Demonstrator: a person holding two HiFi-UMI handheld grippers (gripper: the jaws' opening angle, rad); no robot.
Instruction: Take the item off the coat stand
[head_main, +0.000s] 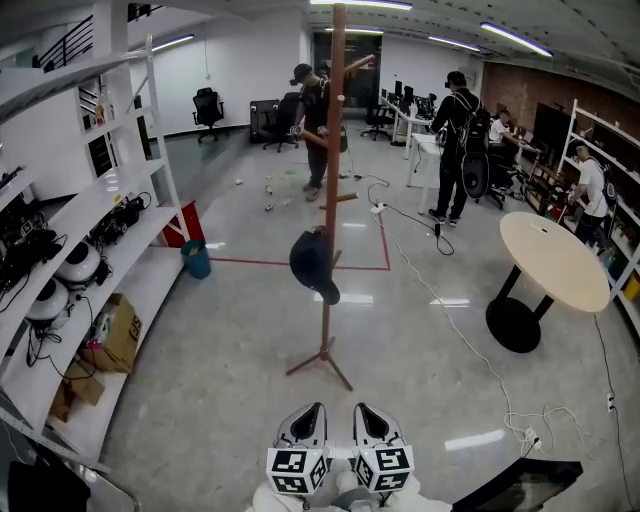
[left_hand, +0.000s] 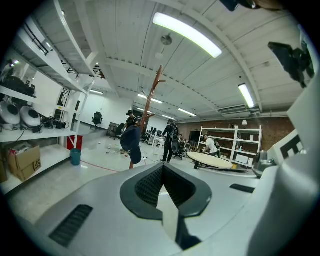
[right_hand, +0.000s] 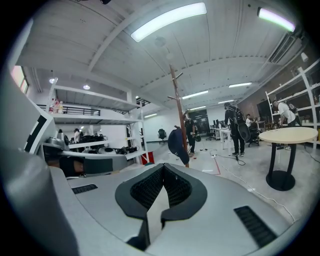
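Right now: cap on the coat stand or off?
On. The dark cap hangs from a low peg of the coat stand; left gripper and right gripper are short of it, jaws shut.

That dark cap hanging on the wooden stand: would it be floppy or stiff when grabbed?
Probably floppy: the dark cap hangs slumped against the pole. It is likely light too. The coat stand looks slim on thin legs, so a hard tug might tip it.
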